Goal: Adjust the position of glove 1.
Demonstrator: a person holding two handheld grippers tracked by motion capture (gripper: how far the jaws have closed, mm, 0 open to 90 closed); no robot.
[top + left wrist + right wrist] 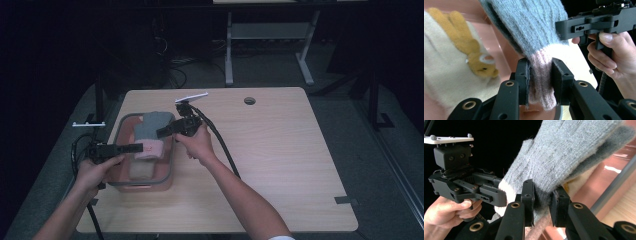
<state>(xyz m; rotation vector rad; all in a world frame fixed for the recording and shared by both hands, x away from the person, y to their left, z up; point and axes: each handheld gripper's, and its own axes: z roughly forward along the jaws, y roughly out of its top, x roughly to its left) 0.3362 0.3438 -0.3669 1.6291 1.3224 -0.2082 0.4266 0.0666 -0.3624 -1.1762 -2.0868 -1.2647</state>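
A grey knit glove [152, 125] with a pink cuff [149, 149] hangs over a pink bin with a grey rim [169, 170] at the table's left. My left gripper [139, 147] [540, 65] is shut on the pink cuff [541, 82]. My right gripper [161, 132] [544, 190] comes in from the right and is shut on the grey part of the glove [564, 152]. A cream glove [446, 67] with a yellow rabbit figure [474, 52] lies in the bin under the grey one.
The wooden table [280, 150] has a round cable hole [249, 100] near its far edge and a strip of tape [346, 200] at the right front. The bin stands close to the table's left edge. A white desk frame [229, 50] stands beyond.
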